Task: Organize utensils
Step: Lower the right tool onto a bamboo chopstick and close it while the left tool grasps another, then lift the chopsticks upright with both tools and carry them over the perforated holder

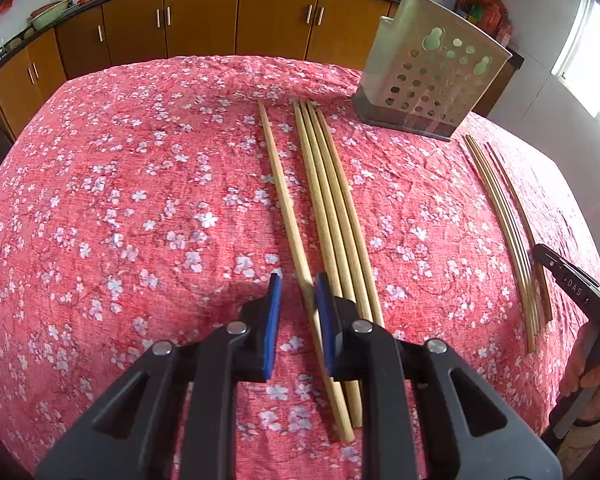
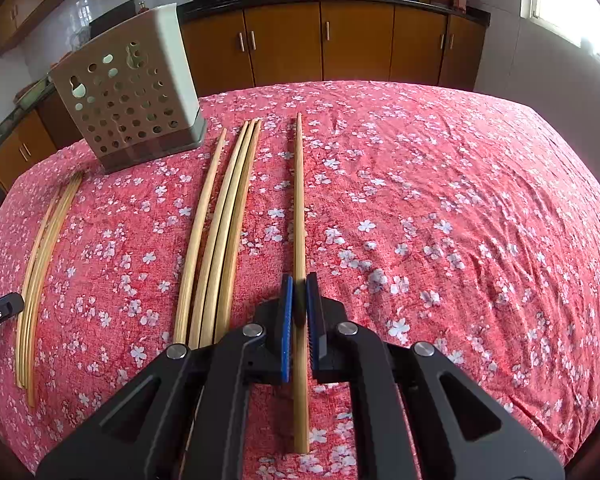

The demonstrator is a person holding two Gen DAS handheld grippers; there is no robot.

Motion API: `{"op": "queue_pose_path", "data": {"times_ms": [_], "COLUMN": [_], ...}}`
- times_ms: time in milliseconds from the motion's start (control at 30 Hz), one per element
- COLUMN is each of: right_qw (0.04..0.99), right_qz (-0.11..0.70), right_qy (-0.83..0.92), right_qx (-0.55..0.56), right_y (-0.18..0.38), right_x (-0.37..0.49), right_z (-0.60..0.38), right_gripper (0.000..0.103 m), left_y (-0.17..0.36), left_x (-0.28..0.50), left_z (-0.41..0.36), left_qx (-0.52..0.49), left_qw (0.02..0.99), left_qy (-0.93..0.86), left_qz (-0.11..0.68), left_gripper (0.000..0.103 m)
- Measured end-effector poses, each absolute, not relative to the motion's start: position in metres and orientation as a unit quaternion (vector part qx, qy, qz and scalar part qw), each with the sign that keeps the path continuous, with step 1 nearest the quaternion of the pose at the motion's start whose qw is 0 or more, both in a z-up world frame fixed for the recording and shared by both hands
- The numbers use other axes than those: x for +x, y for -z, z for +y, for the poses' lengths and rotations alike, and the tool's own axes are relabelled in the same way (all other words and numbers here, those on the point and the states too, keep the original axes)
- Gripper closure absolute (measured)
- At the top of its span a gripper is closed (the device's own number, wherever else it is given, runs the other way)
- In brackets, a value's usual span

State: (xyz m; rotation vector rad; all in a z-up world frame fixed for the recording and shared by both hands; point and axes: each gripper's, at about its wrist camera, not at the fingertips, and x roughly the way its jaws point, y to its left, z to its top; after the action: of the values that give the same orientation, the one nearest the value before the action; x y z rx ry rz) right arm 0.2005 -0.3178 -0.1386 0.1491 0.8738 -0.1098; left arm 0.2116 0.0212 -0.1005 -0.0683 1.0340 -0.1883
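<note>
A single bamboo chopstick (image 1: 284, 204) lies on the red flowered tablecloth (image 1: 140, 200). My left gripper (image 1: 298, 292) straddles its near part, open, with the stick close to the right blue pad (image 1: 325, 300) and clear of the left one. Three more chopsticks (image 1: 332, 200) lie just to its right. In the right wrist view my right gripper (image 2: 299, 300) is shut on another single chopstick (image 2: 299, 200), which still rests on the cloth. Several chopsticks (image 2: 220, 220) lie to its left. A perforated grey utensil holder (image 1: 428, 80) (image 2: 128, 92) stands upright at the back, between the two groups.
Each gripper shows at the edge of the other view: the right gripper (image 1: 540, 256) with a hand (image 1: 592, 376), and the left gripper (image 2: 4, 308). Brown cabinets (image 2: 320, 40) and a counter with pans stand behind the table. The cloth (image 2: 460, 220) spreads bare to the right.
</note>
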Motion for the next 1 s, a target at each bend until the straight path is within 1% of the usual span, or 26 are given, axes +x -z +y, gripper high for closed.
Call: {"op": "queue_pose_path", "data": {"times_ms": [33, 67, 200, 333, 533, 700, 1000], "right_qw": [0.902, 0.903, 0.903, 0.905, 0.908, 0.909, 0.910], "right_qz": [0.422, 0.421, 0.422, 0.419, 0.411, 0.407, 0.405], "right_qy": [0.053, 0.052, 0.050, 0.048, 0.061, 0.062, 0.056], "right_qx": [0.072, 0.071, 0.065, 0.049, 0.053, 0.063, 0.068], "right_y": [0.139, 0.138, 0.137, 0.136, 0.135, 0.136, 0.138], "right_x": [0.201, 0.196, 0.190, 0.193, 0.219, 0.222, 0.199], "right_z": [-0.318, -0.316, -0.315, -0.315, -0.334, -0.346, -0.350], "right_gripper": [0.095, 0.095, 0.095, 0.095, 0.095, 0.095, 0.095], "left_y": [0.101, 0.101, 0.101, 0.100, 0.100, 0.100, 0.101], "left_x": [0.210, 0.211, 0.217, 0.237, 0.264, 0.254, 0.224], "left_z": [0.022, 0.021, 0.030, 0.046, 0.069, 0.070, 0.068], "left_qx": [-0.027, -0.021, -0.020, -0.016, -0.033, -0.038, -0.031], "left_qw": [0.866, 0.869, 0.872, 0.876, 0.885, 0.890, 0.892], "left_qy": [0.087, 0.084, 0.068, 0.042, 0.028, 0.041, 0.049], "left_qz": [0.492, 0.487, 0.484, 0.480, 0.463, 0.452, 0.449], "left_gripper": [0.088, 0.092, 0.095, 0.095, 0.095, 0.095, 0.095]}}
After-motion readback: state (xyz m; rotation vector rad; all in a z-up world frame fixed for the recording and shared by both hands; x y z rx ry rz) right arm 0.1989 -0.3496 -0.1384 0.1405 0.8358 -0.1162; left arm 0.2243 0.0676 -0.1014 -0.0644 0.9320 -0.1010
